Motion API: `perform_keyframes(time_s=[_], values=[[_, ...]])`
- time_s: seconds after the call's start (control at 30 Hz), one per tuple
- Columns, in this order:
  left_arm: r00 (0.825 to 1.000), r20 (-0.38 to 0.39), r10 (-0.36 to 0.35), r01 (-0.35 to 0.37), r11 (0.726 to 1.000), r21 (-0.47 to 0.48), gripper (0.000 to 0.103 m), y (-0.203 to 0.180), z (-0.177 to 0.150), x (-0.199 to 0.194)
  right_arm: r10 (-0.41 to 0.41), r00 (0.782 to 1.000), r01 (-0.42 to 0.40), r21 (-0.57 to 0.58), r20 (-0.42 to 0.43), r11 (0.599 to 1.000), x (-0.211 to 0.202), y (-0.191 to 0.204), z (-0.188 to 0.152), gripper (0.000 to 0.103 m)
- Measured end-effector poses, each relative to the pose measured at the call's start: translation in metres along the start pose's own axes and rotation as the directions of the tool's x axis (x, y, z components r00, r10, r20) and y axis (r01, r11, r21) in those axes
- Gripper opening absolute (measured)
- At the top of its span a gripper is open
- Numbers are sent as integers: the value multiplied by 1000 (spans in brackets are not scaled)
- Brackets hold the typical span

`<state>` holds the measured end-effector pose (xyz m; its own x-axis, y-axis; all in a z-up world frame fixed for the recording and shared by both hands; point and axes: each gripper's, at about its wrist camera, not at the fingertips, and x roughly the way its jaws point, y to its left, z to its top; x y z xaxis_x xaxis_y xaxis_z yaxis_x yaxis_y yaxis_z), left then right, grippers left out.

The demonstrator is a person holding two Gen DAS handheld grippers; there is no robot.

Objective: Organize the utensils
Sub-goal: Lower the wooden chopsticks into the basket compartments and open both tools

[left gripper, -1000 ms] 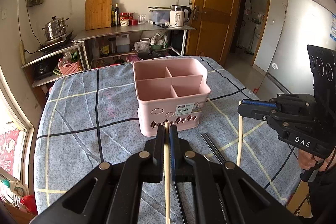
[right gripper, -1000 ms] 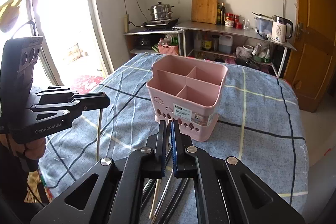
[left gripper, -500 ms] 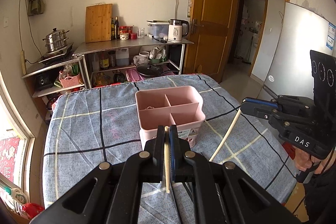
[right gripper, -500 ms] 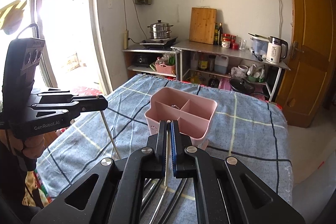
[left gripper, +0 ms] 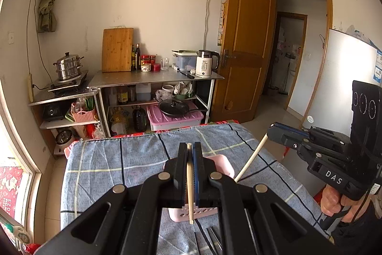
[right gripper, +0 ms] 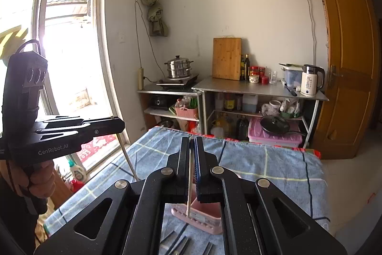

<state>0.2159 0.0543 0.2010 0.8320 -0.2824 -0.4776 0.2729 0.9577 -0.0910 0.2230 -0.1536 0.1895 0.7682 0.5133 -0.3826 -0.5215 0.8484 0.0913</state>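
Observation:
My left gripper (left gripper: 190,147) is shut on a pale wooden chopstick (left gripper: 189,192) that hangs down between its fingers. My right gripper (right gripper: 191,141) is shut on a second pale chopstick (right gripper: 189,188). Both are raised above the pink utensil basket (left gripper: 223,165), which stands on the blue checked tablecloth (left gripper: 100,169) and is mostly hidden behind the fingers; it also shows in the right wrist view (right gripper: 203,214). The right gripper appears at the right of the left wrist view (left gripper: 272,132) with its chopstick (left gripper: 250,160) slanting down. The left gripper appears at the left of the right wrist view (right gripper: 119,122).
Several dark chopsticks (right gripper: 176,243) lie on the cloth in front of the basket, also seen in the left wrist view (left gripper: 210,238). Beyond the table stand a metal shelf with a kettle (left gripper: 205,62), a cutting board (left gripper: 117,49) and a steamer pot (left gripper: 68,65). A wooden door (left gripper: 246,44) is at the right.
Both grippers have risen well above the table, each carrying its chopstick. The basket now sits low in both views, behind the fingers.

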Motion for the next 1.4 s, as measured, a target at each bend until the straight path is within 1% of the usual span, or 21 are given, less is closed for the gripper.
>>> perform_keyframes(time_s=[0.07,0.13,0.2,0.27,0.43,0.53,0.63,0.7,0.77,0.83,1.1,1.3,1.37,1.4], values=[[1000,-3,-2,1,1000,-11,5,4,5,7,5,1000,-5,6,9,1000,6,0,6,4],[1000,3,13,-12,1000,-12,5,7,8,16,11,1000,-11,10,13,1000,14,0,9,4],[1000,2,7,-7,1000,-30,5,13,9,25,12,1000,-13,16,12,1000,22,0,10,4],[1000,2,18,-17,999,-33,5,16,6,35,13,1000,-13,16,3,1000,30,0,8,4],[1000,-15,-1,0,997,-73,5,29,0,55,7,999,-6,22,-45,1000,53,-5,-6,4],[999,-28,-17,14,995,-102,5,35,8,55,6,998,-4,32,-70,999,60,-10,-13,4],[1000,2,-18,18,997,-79,5,32,19,47,8,997,-5,33,-73,999,62,-14,-15,4],[1000,18,-24,25,997,-73,5,28,22,44,8,997,-5,34,-75,999,64,-14,-15,4],[999,28,-16,18,998,-60,5,26,22,45,11,997,-8,36,-80,999,67,-13,-16,4],[1000,13,-27,28,998,-65,5,26,16,53,15,996,-11,43,-88,999,69,-15,-19,4],[995,-93,-32,24,996,-89,5,33,-16,92,21,989,-13,60,-144,998,81,-17,-38,4],[991,-134,-21,8,995,-97,5,36,-35,105,22,982,-8,76,-186,997,89,-24,-49,4],[991,-136,-19,6,995,-97,7,36,-37,105,19,981,-4,79,-191,997,88,-25,-51,4],[991,-133,-16,3,995,-97,9,36,-37,103,19,982,-3,81,-189,997,87,-26,-52,6]])
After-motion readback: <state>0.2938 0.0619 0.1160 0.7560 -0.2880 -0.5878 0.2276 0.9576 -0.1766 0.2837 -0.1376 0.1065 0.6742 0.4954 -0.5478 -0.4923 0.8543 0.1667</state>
